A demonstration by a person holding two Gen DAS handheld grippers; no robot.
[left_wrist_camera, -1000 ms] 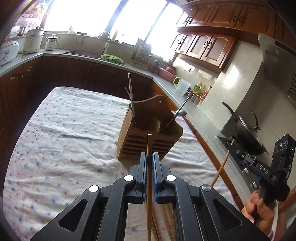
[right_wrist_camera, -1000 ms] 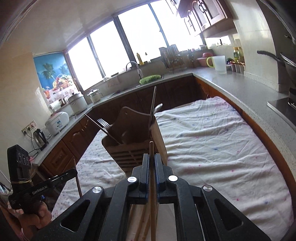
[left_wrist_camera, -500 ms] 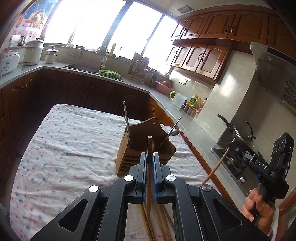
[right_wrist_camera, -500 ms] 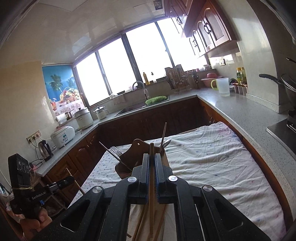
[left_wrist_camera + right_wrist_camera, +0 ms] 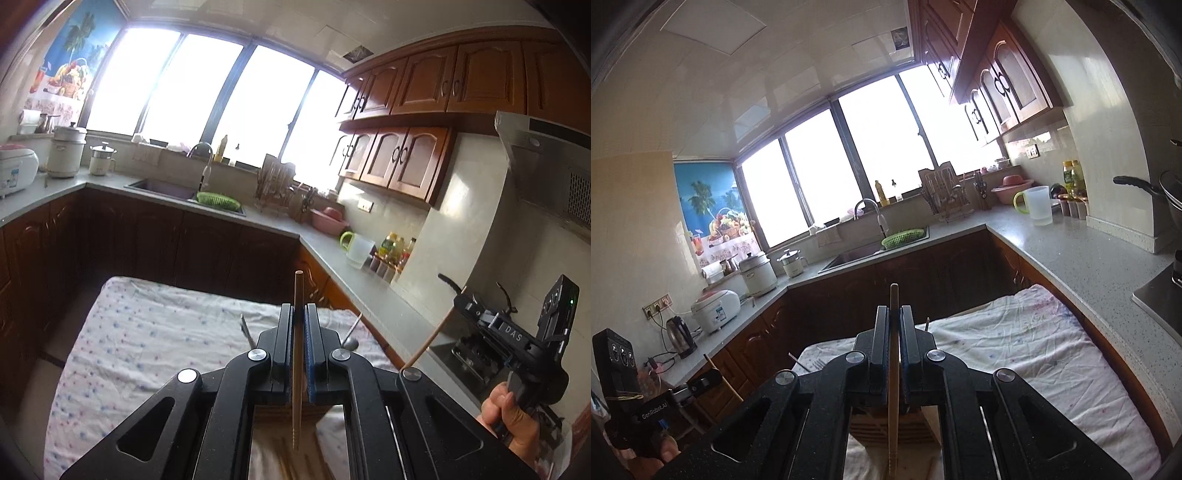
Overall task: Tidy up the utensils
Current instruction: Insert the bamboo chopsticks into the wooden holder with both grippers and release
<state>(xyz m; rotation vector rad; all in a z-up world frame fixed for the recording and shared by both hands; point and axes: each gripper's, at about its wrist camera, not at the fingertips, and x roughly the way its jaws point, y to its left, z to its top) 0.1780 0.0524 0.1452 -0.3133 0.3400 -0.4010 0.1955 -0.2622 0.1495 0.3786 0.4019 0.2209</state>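
Observation:
My left gripper (image 5: pixel 297 308) is shut on a wooden chopstick (image 5: pixel 297 291) that stands upright between its jaws. My right gripper (image 5: pixel 894 309) is shut on another wooden chopstick (image 5: pixel 894 295), also upright. Each gripper shows in the other's view, the right one (image 5: pixel 461 295) with its chopstick (image 5: pixel 432 338) and the left one (image 5: pixel 713 378) with its chopstick (image 5: pixel 722 378). The wooden utensil holder (image 5: pixel 894 428) sits on the table below, mostly hidden behind the jaws. A fork (image 5: pixel 816 365) and a spoon (image 5: pixel 351 341) stick out of it.
The table carries a white dotted cloth (image 5: pixel 147 332). More chopsticks (image 5: pixel 291 467) lie on it near the front edge. A grey counter (image 5: pixel 1089 266) runs around the room with a sink (image 5: pixel 166 186), rice cookers (image 5: pixel 716 308), a kettle (image 5: pixel 681 338) and a wok (image 5: pixel 1160 192).
Both grippers have risen and tilted upward with their chopsticks. The utensil holder has dropped from mid-view to behind the jaws, and more window and ceiling shows.

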